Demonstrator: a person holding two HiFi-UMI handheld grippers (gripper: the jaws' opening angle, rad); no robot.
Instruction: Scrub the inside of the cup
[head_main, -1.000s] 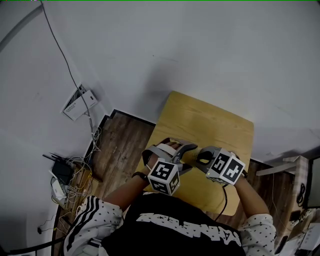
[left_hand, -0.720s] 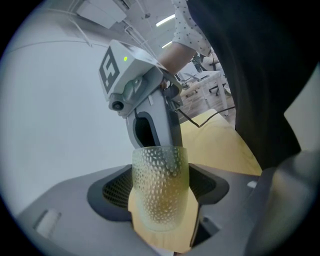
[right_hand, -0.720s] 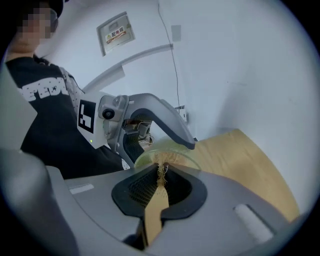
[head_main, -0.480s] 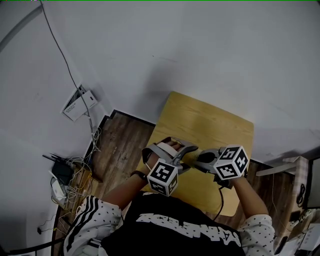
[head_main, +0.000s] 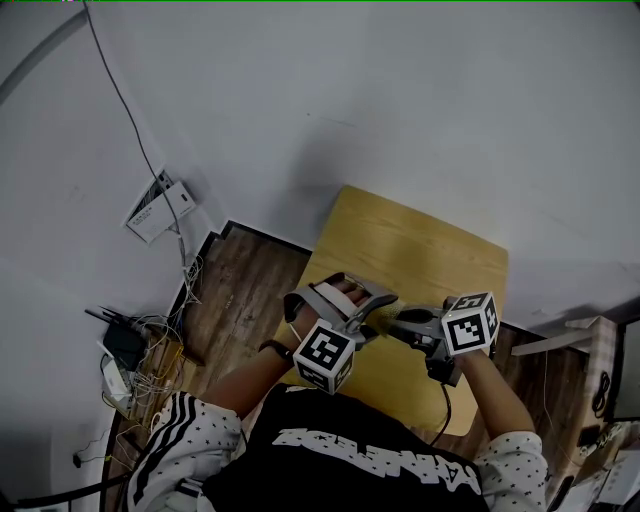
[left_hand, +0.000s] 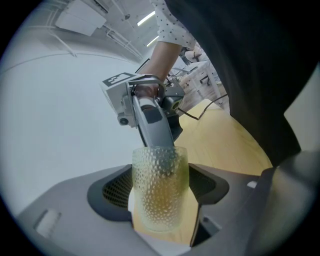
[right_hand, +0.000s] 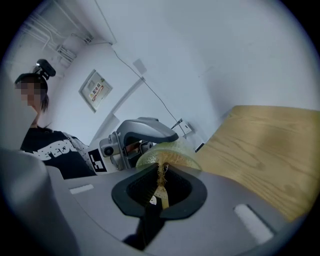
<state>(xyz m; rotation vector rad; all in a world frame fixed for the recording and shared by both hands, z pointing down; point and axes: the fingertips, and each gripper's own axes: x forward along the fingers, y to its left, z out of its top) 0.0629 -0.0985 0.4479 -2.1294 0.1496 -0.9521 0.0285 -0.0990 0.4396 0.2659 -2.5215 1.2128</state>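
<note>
A dimpled clear glass cup sits between the pads of my left gripper, which is shut on it and holds it above the wooden table. My right gripper is shut on a thin scrubber with frayed yellowish fibres. Its tip points into the cup's mouth. From the left gripper view, the right gripper reaches down to the cup's rim. In the head view the left gripper and the right gripper meet over the table's near edge; the cup is hidden there.
The small wooden table stands against a white wall. To its left lie dark wood flooring, a tangle of cables with a black box and a white device. A person's arms and black shirt fill the bottom of the head view.
The right gripper has shifted right and tilted, its marker cube rising. The left gripper with the cup has lifted slightly. Both grips are unchanged.
</note>
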